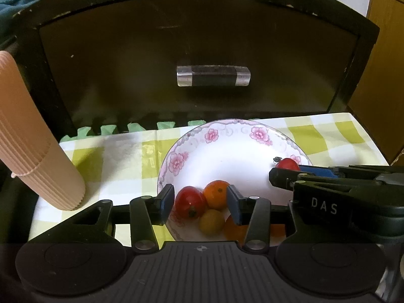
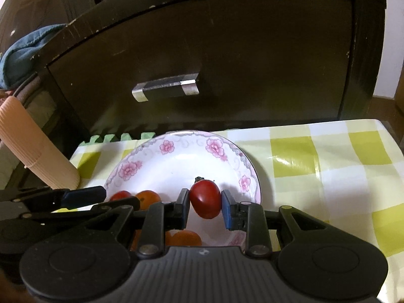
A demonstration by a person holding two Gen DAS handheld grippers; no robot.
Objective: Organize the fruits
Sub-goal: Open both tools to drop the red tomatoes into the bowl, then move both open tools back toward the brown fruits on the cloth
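A shallow white china bowl (image 1: 202, 156) with pink flowers round its rim stood on a table under a green-and-white checked cloth (image 2: 315, 156), close to the cloth's far edge and just before a dark wooden drawer front (image 1: 202, 50) with a black-and-silver bar handle (image 1: 213, 75). The left gripper (image 1: 200, 202) hung over the near side of the bowl with its blue-padded fingers (image 1: 168, 199) released, apart from the fruit lying below them: a red cherry tomato (image 1: 189, 202) with its stem scar toward the camera, a small orange fruit (image 1: 217, 193) touching it, a small yellow-green fruit (image 1: 211, 221) in front of both, and another orange fruit (image 1: 233, 228) partly hidden behind the right finger. The right gripper (image 2: 205, 205) was clenched on a second red cherry tomato (image 2: 205, 198), its pads pressing both sides, the dark stem end tilted up, held over the bowl's right part. A stack of ribbed peach-coloured paper cups (image 1: 32, 146) leaned near the left edge of the cloth, well apart from the bowl. Blue fabric (image 2: 22, 50) lay behind the drawer unit at the upper left.
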